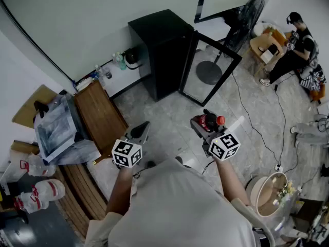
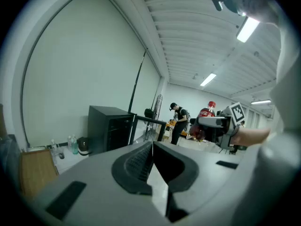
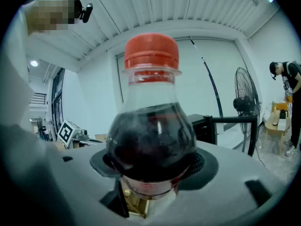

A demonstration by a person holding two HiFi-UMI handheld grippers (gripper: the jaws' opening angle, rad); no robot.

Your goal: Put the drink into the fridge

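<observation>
Right gripper [image 3: 150, 175]: jaws clamped on the lower body of a clear plastic bottle of dark cola with a red screw cap [image 3: 150, 135]. The bottle is held over the grey tiled floor [image 1: 169, 112], near the fridge and not inside it.

Left gripper [image 2: 153, 147]: jaws together, nothing between them.

Black box-shaped fridge [image 1: 162, 50]: stands against the white wall, with its glass-panelled door [image 1: 211, 68] swung open.

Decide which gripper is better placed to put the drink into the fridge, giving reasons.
Right. The right gripper is shut on the drink, and the fridge ahead has its door open. The left gripper is shut and empty, so it has nothing to place.
</observation>
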